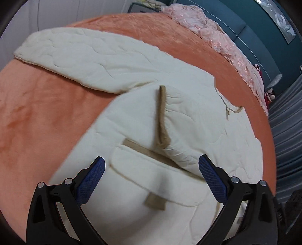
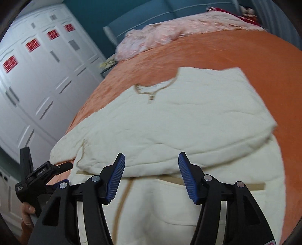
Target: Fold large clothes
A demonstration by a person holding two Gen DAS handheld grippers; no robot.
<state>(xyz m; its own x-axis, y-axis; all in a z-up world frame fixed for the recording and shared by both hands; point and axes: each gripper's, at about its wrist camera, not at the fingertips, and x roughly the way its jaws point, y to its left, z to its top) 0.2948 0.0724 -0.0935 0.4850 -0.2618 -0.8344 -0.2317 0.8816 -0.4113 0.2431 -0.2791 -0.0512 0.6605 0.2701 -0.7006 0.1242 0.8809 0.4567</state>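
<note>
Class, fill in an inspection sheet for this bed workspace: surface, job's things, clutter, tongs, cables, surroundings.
Surface: orange blanket covering the bed.
Job's things: cream quilted jacket spread out, one sleeve stretched sideways, the other folded across the body; tan trim, flap pocket.
Clutter: pink lace fabric by the headboard.
Tongs: left tongs open, empty; right tongs open, empty.
Cables: nothing seen.
Surroundings: white wardrobe, teal headboard.

A cream quilted jacket [image 1: 143,116] with tan trim and a flap pocket [image 1: 156,181] is spread flat on the orange bed [image 1: 37,122], one sleeve [image 1: 75,60] stretched far left, the other folded across its body.
</note>
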